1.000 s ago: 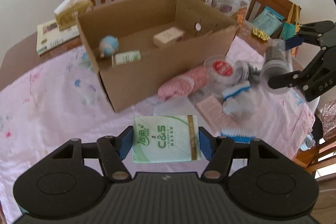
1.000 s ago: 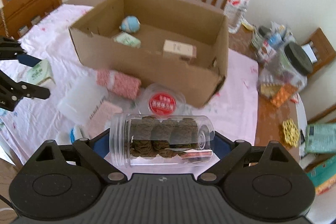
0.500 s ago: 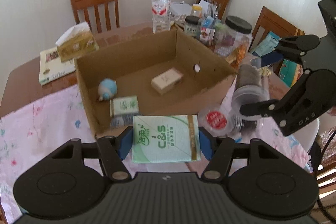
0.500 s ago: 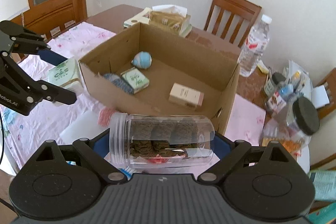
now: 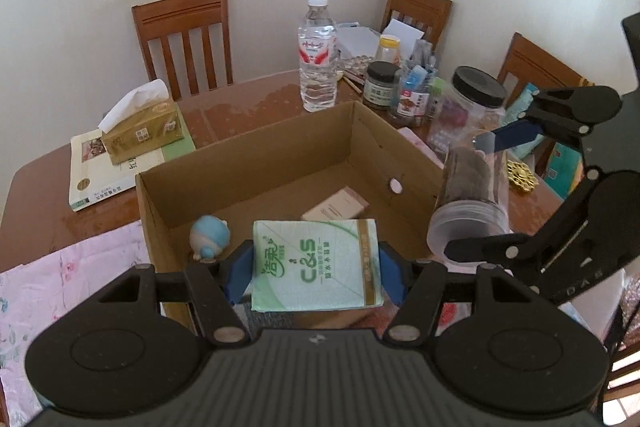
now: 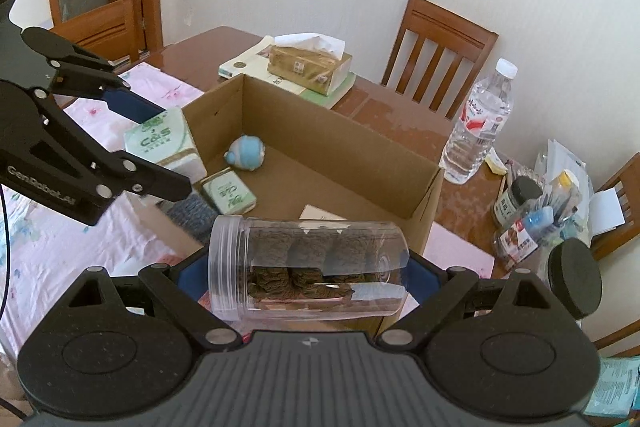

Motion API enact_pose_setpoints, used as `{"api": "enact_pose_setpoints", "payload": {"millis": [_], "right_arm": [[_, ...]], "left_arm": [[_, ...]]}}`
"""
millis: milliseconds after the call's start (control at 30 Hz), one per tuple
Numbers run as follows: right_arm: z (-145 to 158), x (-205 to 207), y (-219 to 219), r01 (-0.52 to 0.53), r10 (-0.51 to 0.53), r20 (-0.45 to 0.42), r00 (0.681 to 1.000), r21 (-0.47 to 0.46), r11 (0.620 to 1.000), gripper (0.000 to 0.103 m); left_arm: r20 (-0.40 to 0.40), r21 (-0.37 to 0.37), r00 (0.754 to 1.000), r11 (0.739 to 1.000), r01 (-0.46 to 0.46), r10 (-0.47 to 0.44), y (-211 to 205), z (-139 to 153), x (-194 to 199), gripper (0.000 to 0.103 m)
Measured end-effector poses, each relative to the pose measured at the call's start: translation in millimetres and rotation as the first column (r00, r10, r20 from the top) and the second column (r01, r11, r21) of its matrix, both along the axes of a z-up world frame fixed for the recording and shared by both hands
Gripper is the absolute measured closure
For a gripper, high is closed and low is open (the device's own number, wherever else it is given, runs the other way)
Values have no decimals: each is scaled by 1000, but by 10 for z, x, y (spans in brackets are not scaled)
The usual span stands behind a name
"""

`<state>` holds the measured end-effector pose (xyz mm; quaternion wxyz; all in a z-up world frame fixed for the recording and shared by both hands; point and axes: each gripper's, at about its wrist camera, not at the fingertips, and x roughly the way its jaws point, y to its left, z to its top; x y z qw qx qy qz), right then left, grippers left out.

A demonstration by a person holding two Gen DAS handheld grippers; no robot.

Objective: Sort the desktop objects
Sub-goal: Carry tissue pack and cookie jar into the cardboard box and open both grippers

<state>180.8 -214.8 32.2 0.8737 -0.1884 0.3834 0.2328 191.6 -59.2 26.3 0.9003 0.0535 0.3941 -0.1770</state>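
Left gripper: black two-finger tool with blue pads, clamped on a green-and-white soft tissue pack, held over the near wall of the box.
Tissue pack writing: "C&S" in green, Chinese characters beside it, a gold band along one edge; the small print is too fine to read.
Left gripper marking: "GenRobot.AI" in white on its arm, seen from the right wrist view.
Right gripper: same black tool, pressed against both ends of a clear plastic jar lying sideways, brown coiled pieces inside, no lid on its threaded mouth.
Right gripper marking: letters "DAS" show on its arm in the left wrist view.
Jar position: raised at the box's right-hand wall, above the rim.
Open brown cardboard box: sits on the brown wooden table, partly on a pink floral cloth.
Box contents: a round blue-and-white toy, a pale rectangular carton, a small flat green packet with print I cannot read, and something dark and knitted.
Behind the box: a clear water bottle with a red-and-white label, Chinese print unreadable; a gold tissue box resting on a white book.
Right of the box: jars and bottles in a cluster, one large with a black lid.
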Motion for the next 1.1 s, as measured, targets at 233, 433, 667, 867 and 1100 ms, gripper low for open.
{"api": "enact_pose_setpoints", "payload": {"millis": [233,433,667,867,1100], "right_arm": [[-41,224,52,9,-9,-2,1000,1,1000,6],[-148,322,110,25,-25,-9,1000,-21,999,0],[-184,251,43,40,-40,-25,999,-12,999,0],[-173,147,-58,59,-59,-28,998,-4,998,0],[-164,45,-150,90,-90,-33,995,6,996,0]], "left_arm": [[-29,-5,999,1000,-21,21,11,-132,222,39],[-49,1,998,1000,-28,28,28,-215,313,39],[-67,6,998,1000,-19,20,-1,-285,365,39],[-65,11,998,1000,-11,12,-51,-302,397,20],[-53,21,999,1000,-6,7,-108,-281,369,17]]}}
